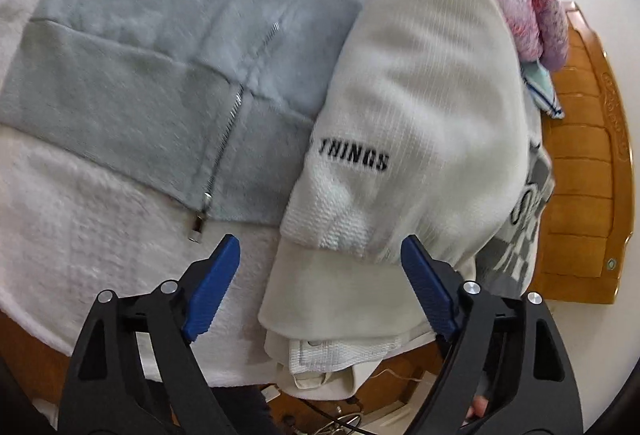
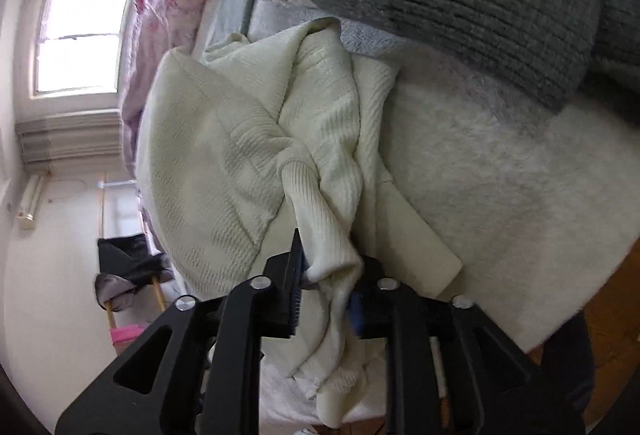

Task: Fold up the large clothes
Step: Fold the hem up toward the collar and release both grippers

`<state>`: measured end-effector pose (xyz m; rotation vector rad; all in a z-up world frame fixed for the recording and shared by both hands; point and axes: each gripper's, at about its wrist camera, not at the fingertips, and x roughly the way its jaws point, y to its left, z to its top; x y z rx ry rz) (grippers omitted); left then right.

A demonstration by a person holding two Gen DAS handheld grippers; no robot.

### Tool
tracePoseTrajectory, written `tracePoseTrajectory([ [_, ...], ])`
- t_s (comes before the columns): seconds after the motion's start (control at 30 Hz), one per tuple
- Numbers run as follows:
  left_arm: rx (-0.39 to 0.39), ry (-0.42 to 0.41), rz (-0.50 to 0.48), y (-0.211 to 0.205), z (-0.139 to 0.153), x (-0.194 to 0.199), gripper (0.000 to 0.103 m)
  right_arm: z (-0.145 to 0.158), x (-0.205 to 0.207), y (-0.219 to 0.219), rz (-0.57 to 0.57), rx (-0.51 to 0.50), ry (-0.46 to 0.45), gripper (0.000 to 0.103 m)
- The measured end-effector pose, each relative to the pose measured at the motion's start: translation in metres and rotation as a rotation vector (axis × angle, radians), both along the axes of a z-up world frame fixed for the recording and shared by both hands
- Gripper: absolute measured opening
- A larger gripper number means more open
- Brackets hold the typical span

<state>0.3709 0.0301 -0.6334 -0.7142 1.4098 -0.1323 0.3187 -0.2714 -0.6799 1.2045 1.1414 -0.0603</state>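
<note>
- Work surface: a bed covered with a white fleece blanket (image 1: 80,219). Its near edge runs along the bottom of the left wrist view; its wooden frame (image 1: 580,171) shows at the right.
- Task item: the white knit sweater (image 1: 420,95), lettered "THINGS", lies bundled at the near right corner of the blanket. It overlaps the right edge of a pale blue zip hoodie (image 1: 160,55) spread flat across the blanket's middle. A grey checked knit (image 1: 528,219) lies against the sweater's right side.
- Left gripper (image 1: 320,275): jaws wide apart, nothing between the blue pads (image 1: 212,291). The sweater's ribbed hem sits just ahead of the fingertips and slightly right of centre, apart from both pads.
- Right gripper (image 2: 326,275): jaws narrowly parted with a ribbed cuff or sleeve end of the white sweater (image 2: 320,227) bunched between them. The fabric fills the gap and appears pinched.
- Key relation: the sweater's long axis runs away from the left gripper, from the hem at the near edge toward the far side of the bed. The sleeve leads from the right gripper straight into the bundle.
- Judgement: the right gripper already has hold of the garment; the left is the free one and nearest the hem. The next move likely depends on the left closing on that hem edge, so the two can spread the sweater flat before folding.
- Risk: folded layers under the hem may be caught together.
</note>
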Motion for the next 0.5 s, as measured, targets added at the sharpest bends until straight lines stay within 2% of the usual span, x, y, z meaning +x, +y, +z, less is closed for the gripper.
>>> tracePoseTrajectory([
  [0.13, 0.063, 0.047, -0.049, -0.017, -0.019, 0.006, 0.083, 0.033, 0.005, -0.012, 0.094, -0.103, 0.031, 0.028],
  [0.23, 0.100, 0.043, -0.058, -0.024, -0.019, 0.011, 0.083, 0.062, 0.016, -0.012, 0.181, -0.193, -0.029, 0.028],
  [0.33, 0.096, 0.048, -0.054, -0.028, -0.018, 0.014, 0.083, 0.099, 0.061, 0.010, 0.314, -0.282, -0.159, 0.026],
  [0.43, 0.085, 0.054, -0.049, -0.029, -0.018, 0.013, 0.083, 0.103, 0.104, 0.041, 0.417, -0.366, -0.225, 0.024],
  [0.5, 0.080, 0.045, -0.049, -0.026, -0.017, 0.013, 0.083, 0.083, 0.134, 0.056, 0.482, -0.406, -0.168, 0.019],
])
